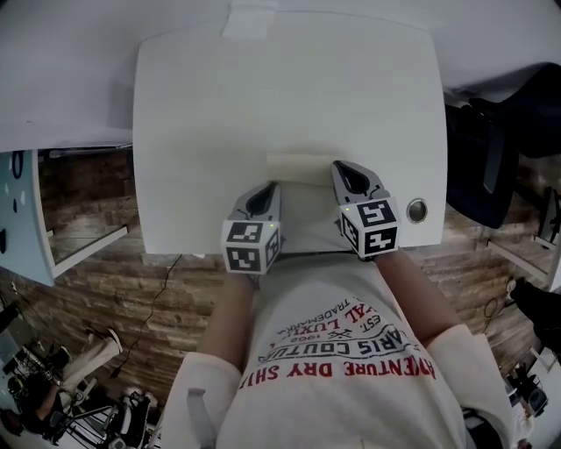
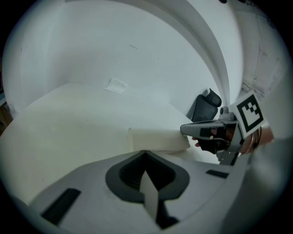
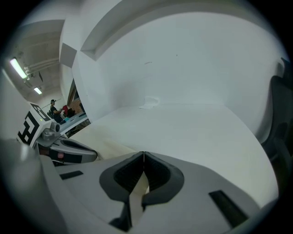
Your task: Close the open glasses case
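Observation:
The cream glasses case (image 1: 301,168) lies near the front edge of the white table (image 1: 219,105), between my two grippers. In the left gripper view the glasses case (image 2: 158,139) shows as a low cream box just beyond my jaws; whether its lid is up I cannot tell. My left gripper (image 1: 270,188) is shut and holds nothing, its tip just short of the case's left end. My right gripper (image 1: 338,167) is also shut and holds nothing, its tip (image 2: 187,130) against the case's right end. The right gripper view shows a strip of the case (image 3: 107,147) at lower left.
A round metal grommet (image 1: 417,210) sits in the table beside my right gripper. A white patch of tape (image 1: 250,19) lies at the far edge. A black chair (image 1: 491,149) stands off the table's right side. Brick-patterned floor (image 1: 96,202) lies to the left.

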Motion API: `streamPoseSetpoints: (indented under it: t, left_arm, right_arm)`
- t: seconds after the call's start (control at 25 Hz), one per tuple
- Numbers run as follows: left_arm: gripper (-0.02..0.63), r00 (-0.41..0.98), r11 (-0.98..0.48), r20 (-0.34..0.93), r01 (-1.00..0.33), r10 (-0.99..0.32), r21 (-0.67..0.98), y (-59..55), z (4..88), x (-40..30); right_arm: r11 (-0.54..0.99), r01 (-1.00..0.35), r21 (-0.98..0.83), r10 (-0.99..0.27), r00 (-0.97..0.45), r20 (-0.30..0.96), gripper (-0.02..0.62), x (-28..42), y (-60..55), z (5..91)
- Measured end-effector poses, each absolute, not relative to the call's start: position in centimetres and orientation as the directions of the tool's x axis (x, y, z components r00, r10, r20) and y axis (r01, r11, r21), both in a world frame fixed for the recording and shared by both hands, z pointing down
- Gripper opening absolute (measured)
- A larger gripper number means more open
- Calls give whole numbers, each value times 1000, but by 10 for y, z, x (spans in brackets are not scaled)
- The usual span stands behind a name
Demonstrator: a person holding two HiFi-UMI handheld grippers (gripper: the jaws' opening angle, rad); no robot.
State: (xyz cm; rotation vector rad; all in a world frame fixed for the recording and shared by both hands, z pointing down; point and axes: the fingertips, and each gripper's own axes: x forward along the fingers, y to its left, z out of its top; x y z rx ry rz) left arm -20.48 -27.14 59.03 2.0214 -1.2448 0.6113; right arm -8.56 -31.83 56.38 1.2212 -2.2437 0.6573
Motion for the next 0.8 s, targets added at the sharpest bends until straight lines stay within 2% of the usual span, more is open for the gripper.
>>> streamPoseSetpoints:
  t: [0.4, 0.8]
  left_arm:
    - [5, 422, -320, 657, -906, -625, 277, -277, 569, -205]
    - [5, 432, -367, 476, -902, -766, 227, -298, 476, -203]
  right_arm:
    - [481, -846, -231, -589, -507, 629, 12, -88, -322, 560]
    - [496, -852, -170, -722, -513, 464, 12, -84, -320, 474]
